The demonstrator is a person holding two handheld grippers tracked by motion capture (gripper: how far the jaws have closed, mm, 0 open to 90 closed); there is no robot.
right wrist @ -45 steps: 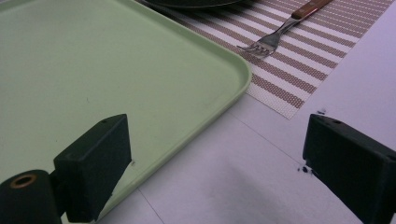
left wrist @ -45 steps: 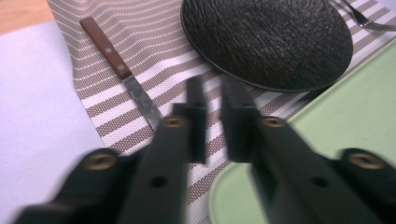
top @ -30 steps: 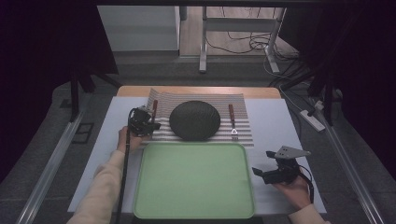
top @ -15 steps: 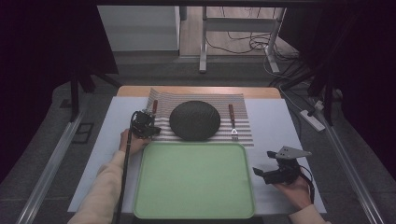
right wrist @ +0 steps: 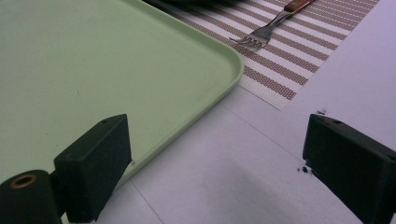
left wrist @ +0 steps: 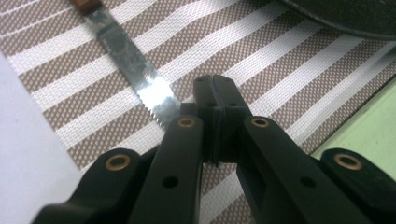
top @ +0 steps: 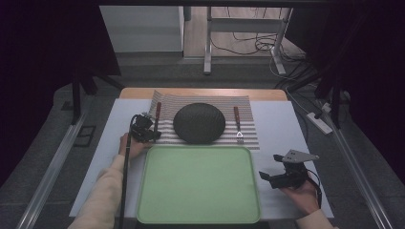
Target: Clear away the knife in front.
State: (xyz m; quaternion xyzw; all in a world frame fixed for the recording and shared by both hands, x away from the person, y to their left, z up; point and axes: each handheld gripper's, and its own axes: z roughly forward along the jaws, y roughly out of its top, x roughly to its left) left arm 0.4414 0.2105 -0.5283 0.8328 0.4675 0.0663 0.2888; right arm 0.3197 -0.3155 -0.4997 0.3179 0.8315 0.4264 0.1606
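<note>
A knife [left wrist: 126, 60] was laid along the left edge of the striped placemat [top: 248, 131], its serrated tip just beside the left gripper [left wrist: 215, 93], whose jaws were pressed together on nothing, apparently poised for a pickup. A dark plate [top: 199, 122] was centred on the mat, a fork [top: 237, 124] at its right. The right gripper [right wrist: 217, 163], jaws wide apart, was held idle off the green tray [top: 157, 191], near the table's right front corner.

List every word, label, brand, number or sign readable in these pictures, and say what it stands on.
None can be read: no lettering shows on the green tray, the striped placemat, the dark plate, the knife, the fork or either gripper.
</note>
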